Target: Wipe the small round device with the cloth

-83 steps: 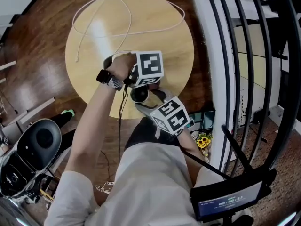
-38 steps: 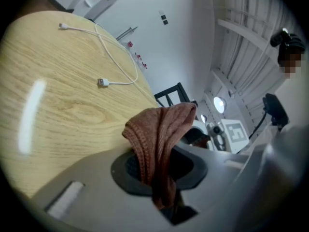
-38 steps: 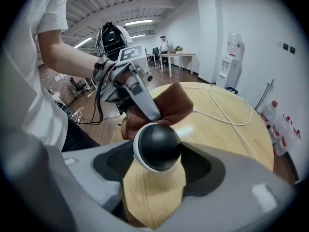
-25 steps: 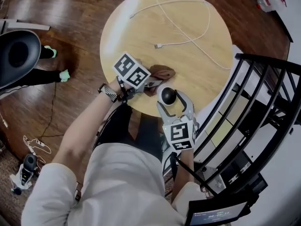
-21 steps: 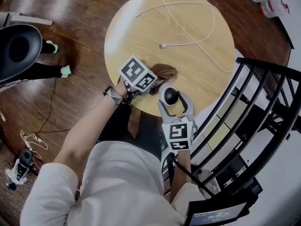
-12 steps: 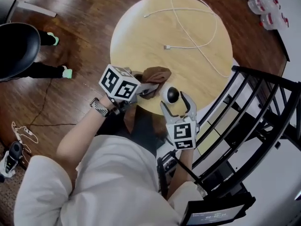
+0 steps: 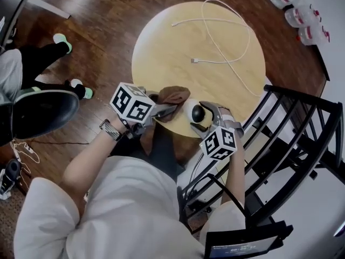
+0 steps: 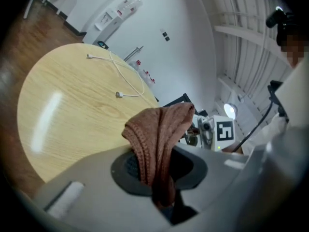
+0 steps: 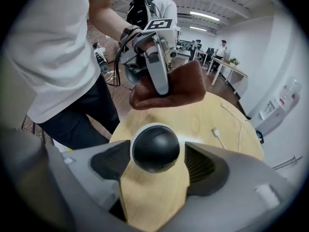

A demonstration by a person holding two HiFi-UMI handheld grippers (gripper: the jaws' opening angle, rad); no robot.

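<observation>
**Head view: cloth raised, device loose at the table edge**

The small round device, a black dome in a white ring (image 9: pixel 156 148), stands on the round pale wooden table (image 7: pixel 178 53), close to the edge nearest you. Your right gripper (image 7: pixel 205 112) brackets it. Its jaws have just been opening and now stand wide, with the device between them and a sliver of gap at the pads. From that I judge it released rather than gripped.

Your left gripper (image 7: pixel 164 111) is clenched on the rust-brown knitted cloth (image 8: pixel 157 134). The cloth bunches up out of the jaws and hangs just beside the device, apart from it.

- Steady the device first, because a sideways wipe could probably push it off that edge. Close the right jaws lightly on the white ring, or keep them as a fence on both sides.
- Bring the bunched fold of cloth down onto the dome and stroke away from the edge, towards the table's middle.
- Keep the pressure light, and keep the left jaws clamped so the cloth does not slip out.
- The white charging cable (image 7: pixel 226 42) lies well apart, so leave it alone.
</observation>
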